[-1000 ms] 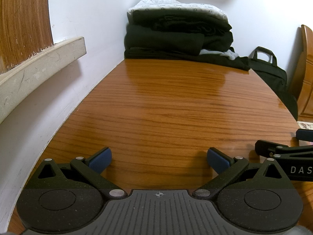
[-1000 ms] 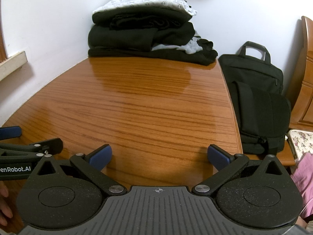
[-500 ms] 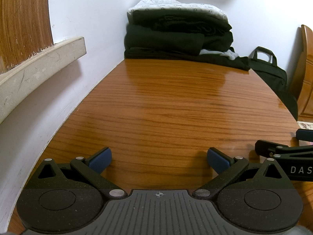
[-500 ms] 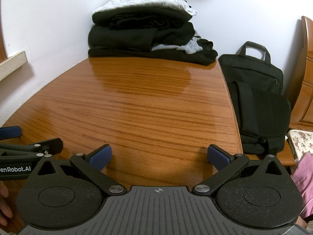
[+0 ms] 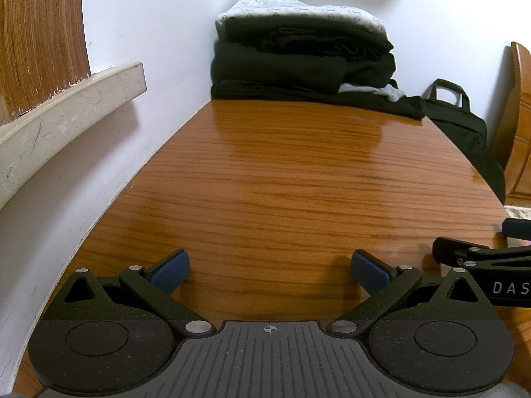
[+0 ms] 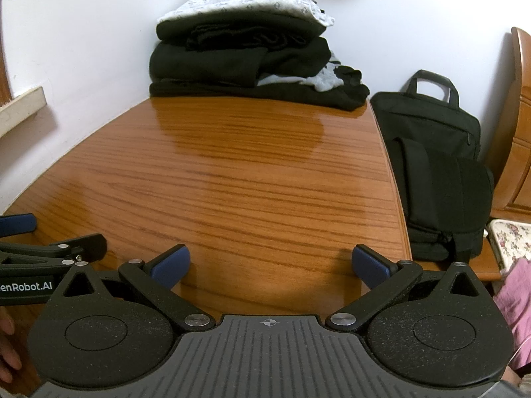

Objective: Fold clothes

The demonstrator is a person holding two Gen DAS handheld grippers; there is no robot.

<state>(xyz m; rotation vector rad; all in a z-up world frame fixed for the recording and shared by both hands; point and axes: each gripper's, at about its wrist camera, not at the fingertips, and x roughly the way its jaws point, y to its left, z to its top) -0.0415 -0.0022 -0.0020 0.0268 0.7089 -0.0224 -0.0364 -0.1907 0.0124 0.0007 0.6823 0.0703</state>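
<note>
Two hand-held grippers rest low over a glossy wooden table (image 5: 292, 179), side by side, both pointing toward the far corner of the room. Compared with the views from a second ago, nothing has shifted: both grippers sit in the same spot and the table between them looks the same. This reads as a pause, either before a garment is fetched or after one was put away.

The left gripper (image 5: 270, 270) fills the bottom of its own view, its blue-padded fingers (image 5: 169, 270) spread wide with only bare wood between them. The right gripper (image 6: 270, 267) is likewise released, its fingers apart and gripping nothing. Each one shows at the edge of the other's view: the right at the lower right of the left view, the left at the lower left of the right view.

The clothes (image 6: 245, 56) sit in a stack at the upper middle of both views, against the white wall at the far end of the table, well apart from both grippers. The stack is mostly dark folded layers with a pale patterned piece (image 6: 245, 1) on top and a grey bit poking out at the right side.

A black bag (image 6: 431, 152) stands off the table's right edge. A pink sleeve (image 6: 512, 298) shows at the lower right of the right view.

No loose garment lies on the table, so I judge no fold is under way.
</note>
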